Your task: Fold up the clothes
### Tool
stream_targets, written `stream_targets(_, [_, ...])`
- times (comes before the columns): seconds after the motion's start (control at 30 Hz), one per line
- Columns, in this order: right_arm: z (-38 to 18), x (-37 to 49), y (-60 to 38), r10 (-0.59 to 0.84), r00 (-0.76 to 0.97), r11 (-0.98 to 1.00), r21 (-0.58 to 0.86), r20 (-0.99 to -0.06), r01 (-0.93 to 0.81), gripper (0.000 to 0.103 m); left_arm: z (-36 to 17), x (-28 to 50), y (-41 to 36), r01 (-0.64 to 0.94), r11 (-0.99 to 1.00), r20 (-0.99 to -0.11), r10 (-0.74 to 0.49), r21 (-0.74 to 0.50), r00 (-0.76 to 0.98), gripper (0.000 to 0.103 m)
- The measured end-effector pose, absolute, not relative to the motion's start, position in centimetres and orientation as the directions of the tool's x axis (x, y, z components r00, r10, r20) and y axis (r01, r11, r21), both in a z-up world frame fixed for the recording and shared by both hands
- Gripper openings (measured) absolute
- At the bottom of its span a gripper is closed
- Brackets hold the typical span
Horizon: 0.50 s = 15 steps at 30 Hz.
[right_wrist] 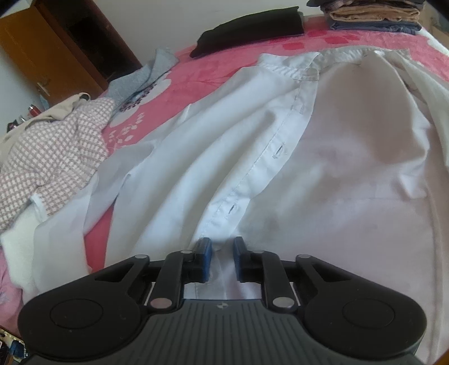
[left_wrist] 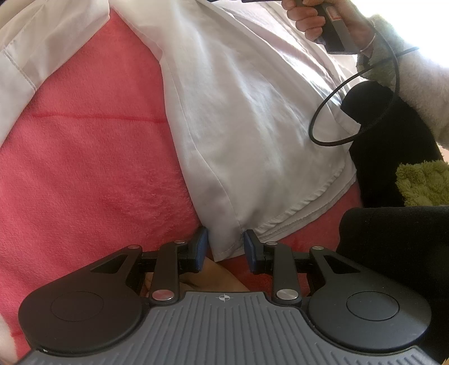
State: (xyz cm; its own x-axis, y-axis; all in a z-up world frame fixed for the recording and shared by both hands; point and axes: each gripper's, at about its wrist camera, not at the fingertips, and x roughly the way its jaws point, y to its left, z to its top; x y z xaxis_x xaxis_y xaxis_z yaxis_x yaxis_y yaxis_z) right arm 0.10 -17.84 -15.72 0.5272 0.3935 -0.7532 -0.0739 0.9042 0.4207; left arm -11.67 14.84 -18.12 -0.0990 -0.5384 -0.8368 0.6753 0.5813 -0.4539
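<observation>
A white button shirt (left_wrist: 247,112) lies spread on a pink blanket (left_wrist: 84,157). In the left wrist view my left gripper (left_wrist: 226,247) is open, its blue pads on either side of the shirt's bottom hem corner. In the right wrist view the shirt (right_wrist: 252,146) lies open, collar at the far end, inner side showing to the right. My right gripper (right_wrist: 221,258) is open, its pads on either side of the buttonhole placket edge (right_wrist: 252,174). The right gripper's handle and the hand on it show at the top right of the left wrist view (left_wrist: 328,25).
A checked garment (right_wrist: 50,157) and a grey-blue one (right_wrist: 140,81) lie in a heap at the left. A folded black garment (right_wrist: 249,31) and a stack of folded clothes (right_wrist: 370,14) sit at the bed's far side. A wooden door (right_wrist: 56,47) stands beyond. The person's black-clad leg (left_wrist: 393,247) and a cable (left_wrist: 356,106) are at the right.
</observation>
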Motion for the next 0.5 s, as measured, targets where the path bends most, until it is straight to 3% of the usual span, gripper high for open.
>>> stream_targets(0.07, [-15.7,-0.1,-17.8,0.396,0.536,0.904,0.418,-0.746,-0.086,0.000,-18.1,-11.6,14.9,0.676,0.581,-0.837,-0.538,-0.454,-0.099,0.029])
stream_targets(0.23, [-13.8,-1.8,-17.6,0.337,0.613,0.934,0.333,-0.714,-0.127,0.000,-18.1,-11.6,14.9,0.676,0.580,-0.836,-0.539,-0.454,-0.100,0.029])
stream_targets(0.5, [-11.4,-4.1,-17.4,0.075,0.701,0.995,0.010,-0.709,-0.097,0.000,-18.1,-11.6,14.7,0.679,0.578,-0.837,-0.538,-0.452,-0.099,0.029])
